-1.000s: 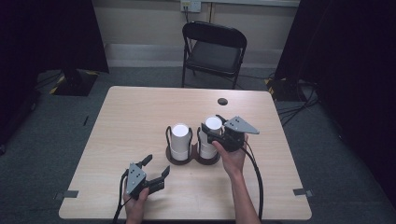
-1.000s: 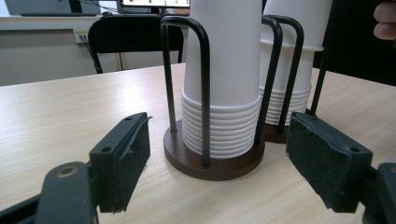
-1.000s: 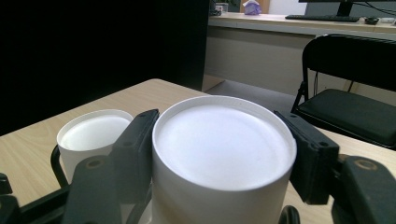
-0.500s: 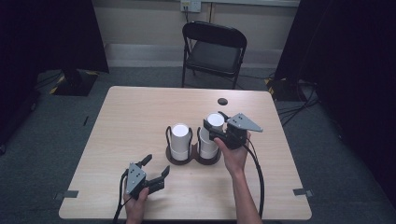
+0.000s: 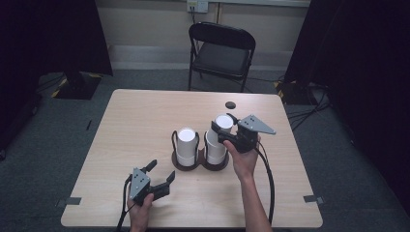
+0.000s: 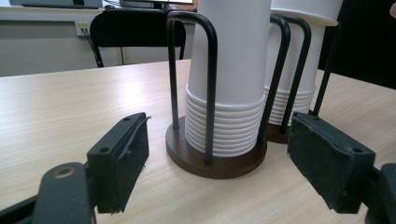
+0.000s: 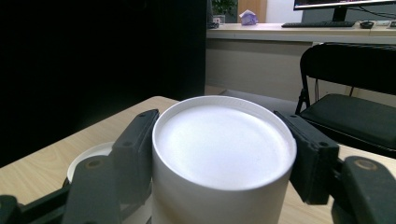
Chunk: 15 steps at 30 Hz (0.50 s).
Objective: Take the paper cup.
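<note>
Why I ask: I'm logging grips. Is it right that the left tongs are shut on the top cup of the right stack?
No: the right tongs grip that top cup, as the right gripper view shows; the left tongs sit open on the table.

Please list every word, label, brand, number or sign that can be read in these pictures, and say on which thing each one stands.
There is no readable text in these pictures.
The white paper cups in the black wire holder are plain.
The right gripper is closed on a plain white cup.
The monitor on the far desk is too blurred to read.
The wall socket bears no legible mark.
</note>
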Each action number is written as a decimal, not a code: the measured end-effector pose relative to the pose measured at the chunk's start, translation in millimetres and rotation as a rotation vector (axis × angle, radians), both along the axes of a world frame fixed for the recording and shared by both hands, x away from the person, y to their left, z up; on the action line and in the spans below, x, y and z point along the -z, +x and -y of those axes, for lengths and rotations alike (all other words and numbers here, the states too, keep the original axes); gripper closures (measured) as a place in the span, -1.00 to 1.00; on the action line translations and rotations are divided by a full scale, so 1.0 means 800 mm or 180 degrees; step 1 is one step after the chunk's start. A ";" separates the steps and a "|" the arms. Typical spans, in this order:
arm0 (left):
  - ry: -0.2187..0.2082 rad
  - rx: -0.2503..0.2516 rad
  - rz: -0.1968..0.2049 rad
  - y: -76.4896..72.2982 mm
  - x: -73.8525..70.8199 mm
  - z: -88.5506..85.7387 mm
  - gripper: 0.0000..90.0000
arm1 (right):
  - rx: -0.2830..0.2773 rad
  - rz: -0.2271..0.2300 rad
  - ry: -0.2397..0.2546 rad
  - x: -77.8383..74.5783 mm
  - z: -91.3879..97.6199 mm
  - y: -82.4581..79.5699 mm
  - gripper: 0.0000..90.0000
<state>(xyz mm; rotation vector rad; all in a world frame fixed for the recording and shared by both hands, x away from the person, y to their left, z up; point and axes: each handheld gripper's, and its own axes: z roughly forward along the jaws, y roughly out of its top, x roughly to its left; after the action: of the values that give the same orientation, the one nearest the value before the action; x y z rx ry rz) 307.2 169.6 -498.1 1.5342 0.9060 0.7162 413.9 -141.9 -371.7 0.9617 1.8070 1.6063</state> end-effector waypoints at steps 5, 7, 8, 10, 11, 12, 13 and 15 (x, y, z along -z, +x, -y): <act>-0.0041 0.0024 -0.0104 0.004 -0.001 -0.001 -0.55 | -0.0010 0.0015 0.0041 -0.003 0.000 -0.002 -0.24; -0.0130 0.0133 -0.0213 0.006 -0.001 -0.003 -0.55 | -0.0010 0.0054 0.0052 -0.005 0.001 -0.003 -0.24; -0.0164 0.0155 -0.0245 0.008 -0.001 -0.004 -0.55 | -0.0020 0.0046 0.0066 -0.007 0.002 -0.004 -0.24; -0.0174 0.0131 -0.0260 0.008 -0.001 -0.005 -0.55 | -0.0025 0.0038 0.0078 -0.009 0.002 -0.006 -0.24; -0.0162 0.0153 -0.0272 0.009 -0.001 -0.005 -0.55 | -0.0023 0.0073 0.0070 -0.009 0.002 -0.006 -0.24; -0.0172 0.0178 -0.0281 0.009 -0.001 -0.005 -0.55 | -0.0032 0.0062 0.0075 -0.010 0.003 -0.006 -0.24; -0.0208 0.0206 -0.0278 0.008 -0.001 -0.005 -0.55 | -0.0050 0.0069 0.0103 -0.011 0.004 -0.007 -0.24; -0.0282 0.0288 -0.0278 0.009 -0.002 -0.007 -0.55 | -0.0046 0.0074 0.0122 -0.013 0.005 -0.008 -0.24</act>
<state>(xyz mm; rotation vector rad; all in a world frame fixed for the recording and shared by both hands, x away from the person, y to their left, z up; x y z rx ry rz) 314.1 175.4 -496.2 1.5270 0.9152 0.5410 407.2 -146.3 -361.7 0.9451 1.7773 1.6596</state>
